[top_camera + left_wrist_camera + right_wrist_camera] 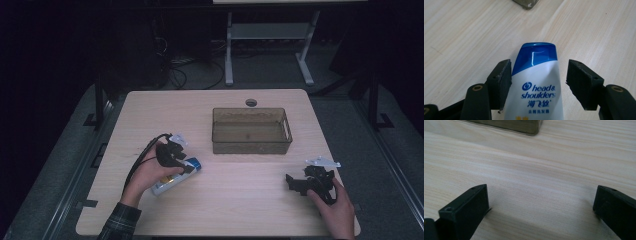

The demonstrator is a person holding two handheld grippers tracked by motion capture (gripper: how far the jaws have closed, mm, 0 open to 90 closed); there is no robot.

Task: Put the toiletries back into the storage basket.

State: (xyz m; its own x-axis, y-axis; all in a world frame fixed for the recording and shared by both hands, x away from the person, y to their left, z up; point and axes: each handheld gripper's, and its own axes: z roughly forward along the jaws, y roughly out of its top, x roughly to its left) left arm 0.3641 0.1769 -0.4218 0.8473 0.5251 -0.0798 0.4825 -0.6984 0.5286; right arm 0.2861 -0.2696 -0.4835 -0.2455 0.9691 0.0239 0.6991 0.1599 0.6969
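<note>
Black fingers of the left gripper rise at the bottom of the left gripper view, standing apart on either side of a white shampoo bottle with a blue cap. One finger sits right against the bottle's side, while the other stands off it with bare tabletop showing in the gap, so nothing is clamped. This view reads the printed brand on the bottle, which the high view cannot resolve; the high view instead shows the bottle lying on its side on the near left of the tabletop, cap toward the middle, partly under the left gripper and the person's left hand. A brownish translucent bin stands well apart, toward the far middle. The right gripper rests low at the near right, held in the right hand; its own view shows its fingers wide apart over bare wood, with a corner of the bin beyond. Counted: one bottle, one bin, two grippers.
</note>
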